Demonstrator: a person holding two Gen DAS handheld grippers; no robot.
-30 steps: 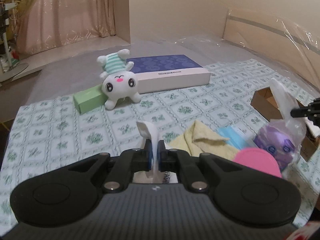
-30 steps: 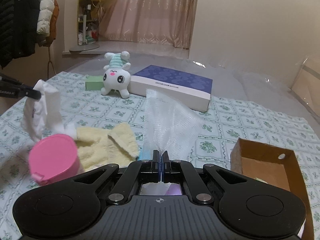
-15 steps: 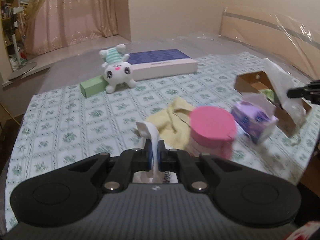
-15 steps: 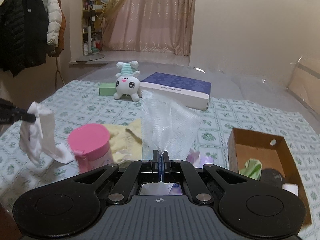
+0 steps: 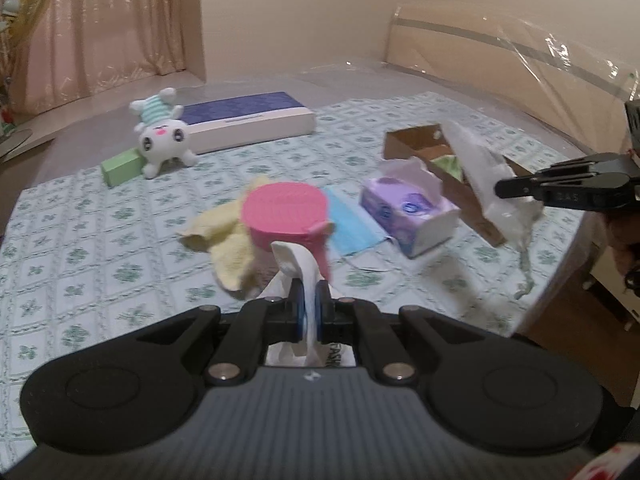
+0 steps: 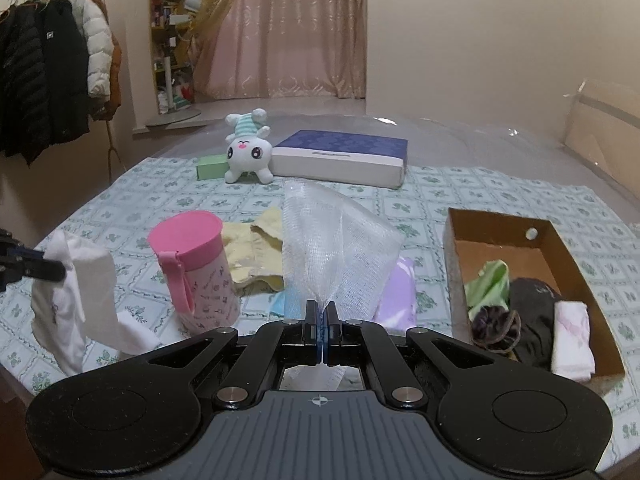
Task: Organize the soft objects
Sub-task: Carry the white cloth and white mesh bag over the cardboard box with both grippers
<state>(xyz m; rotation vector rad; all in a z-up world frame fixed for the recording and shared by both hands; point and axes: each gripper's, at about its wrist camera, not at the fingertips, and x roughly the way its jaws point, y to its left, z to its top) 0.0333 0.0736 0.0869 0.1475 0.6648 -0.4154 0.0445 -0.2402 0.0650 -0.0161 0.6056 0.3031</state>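
My left gripper (image 5: 307, 312) is shut on a white cloth (image 5: 298, 266), held above the table's near edge; the cloth hangs from it in the right wrist view (image 6: 76, 292). My right gripper (image 6: 322, 330) is shut on a clear mesh bag (image 6: 332, 248), held up in front of the brown cardboard box (image 6: 536, 236); the bag also shows in the left wrist view (image 5: 488, 184). The box holds green, dark and white soft items. A yellow towel (image 6: 252, 256), a blue face mask (image 5: 348, 224) and a purple tissue pack (image 5: 404, 208) lie on the patterned cloth.
A pink-lidded cup (image 6: 196, 268) stands by the towel. A white plush toy (image 6: 248, 152), a green box (image 6: 212, 166) and a flat blue box (image 6: 340, 156) sit at the far side. The table edge is close at right (image 5: 560, 264).
Both grippers have risen and pulled back from the table, each keeping its hold. The purple tissue pack now lies free on the cloth, out of the mesh bag.
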